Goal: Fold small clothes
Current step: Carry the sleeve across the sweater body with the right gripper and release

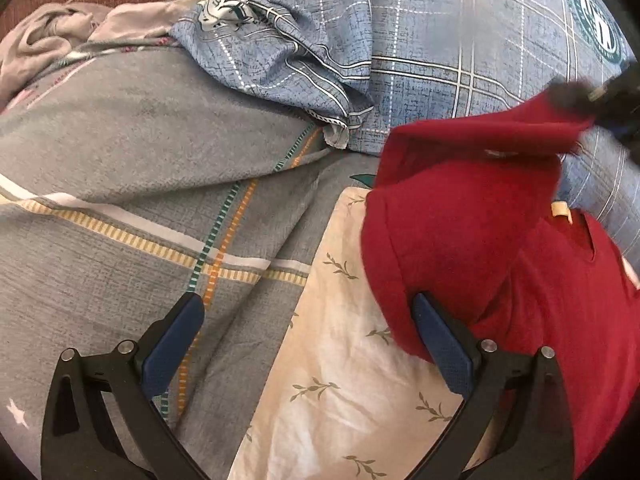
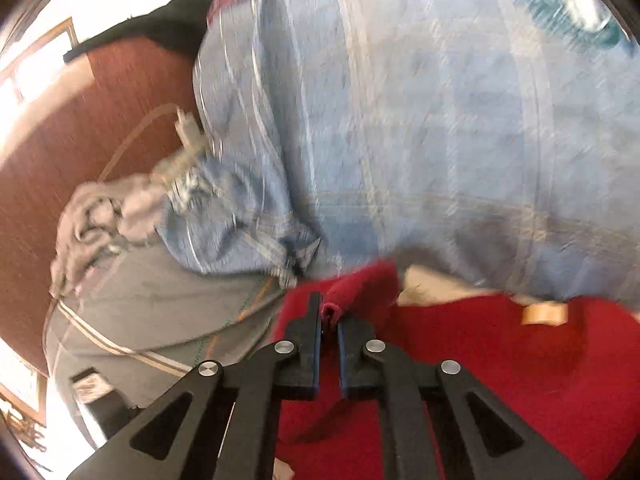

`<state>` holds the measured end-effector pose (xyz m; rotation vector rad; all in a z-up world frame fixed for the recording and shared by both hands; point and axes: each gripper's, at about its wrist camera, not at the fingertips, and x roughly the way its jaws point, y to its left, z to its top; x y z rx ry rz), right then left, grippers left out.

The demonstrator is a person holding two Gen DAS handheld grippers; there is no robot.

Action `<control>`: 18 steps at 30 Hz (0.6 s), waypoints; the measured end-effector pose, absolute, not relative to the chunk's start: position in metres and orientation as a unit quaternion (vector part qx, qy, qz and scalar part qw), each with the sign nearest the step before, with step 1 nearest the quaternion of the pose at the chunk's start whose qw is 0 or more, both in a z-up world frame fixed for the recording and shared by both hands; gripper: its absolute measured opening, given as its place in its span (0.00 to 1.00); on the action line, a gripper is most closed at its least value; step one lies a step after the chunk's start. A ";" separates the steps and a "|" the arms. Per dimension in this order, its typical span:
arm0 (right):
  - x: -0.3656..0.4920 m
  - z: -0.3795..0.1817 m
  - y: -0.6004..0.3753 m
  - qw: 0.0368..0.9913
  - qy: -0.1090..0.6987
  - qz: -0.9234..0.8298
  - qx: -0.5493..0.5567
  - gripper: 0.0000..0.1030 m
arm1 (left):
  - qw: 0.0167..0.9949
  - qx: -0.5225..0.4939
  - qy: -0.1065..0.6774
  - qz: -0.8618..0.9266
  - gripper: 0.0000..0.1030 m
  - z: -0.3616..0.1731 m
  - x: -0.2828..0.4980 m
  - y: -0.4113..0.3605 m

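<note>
A small red garment (image 1: 480,248) lies on a cream leaf-print cloth (image 1: 352,380) on the bed. My left gripper (image 1: 308,320) is open, its right finger touching the garment's left edge, nothing between the jaws. My right gripper (image 2: 329,312) is shut on a fold of the red garment (image 2: 480,360) and holds it lifted. In the left wrist view the right gripper (image 1: 592,96) shows blurred at the upper right, pulling a red flap up over the garment's body. A pale collar tag (image 1: 560,210) shows near the neckline.
A grey plaid duvet (image 1: 120,200) covers the left of the bed. A blue plaid pillow (image 1: 460,40) and crumpled blue cover (image 1: 280,52) lie behind. A pale grey garment (image 1: 48,36) lies far left by the wooden headboard (image 2: 80,140).
</note>
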<state>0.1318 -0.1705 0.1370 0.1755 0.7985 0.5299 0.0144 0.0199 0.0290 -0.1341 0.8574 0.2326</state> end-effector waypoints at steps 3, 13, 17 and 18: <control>0.126 0.158 -0.198 0.894 0.368 0.241 0.084 0.05 | 0.902 -0.061 0.413 0.110 1.00 0.029 0.013 0.016; 0.095 0.191 -0.290 0.919 0.335 0.185 0.090 0.05 | 0.920 -0.095 0.372 0.077 1.00 0.048 0.002 0.017; 0.075 0.212 -0.335 0.917 0.300 0.234 0.123 0.05 | 0.934 -0.136 0.326 0.059 1.00 0.065 -0.008 0.030; 0.069 0.215 -0.343 0.916 0.295 0.247 0.114 0.05 | 0.934 -0.142 0.322 0.059 1.00 0.067 -0.008 0.033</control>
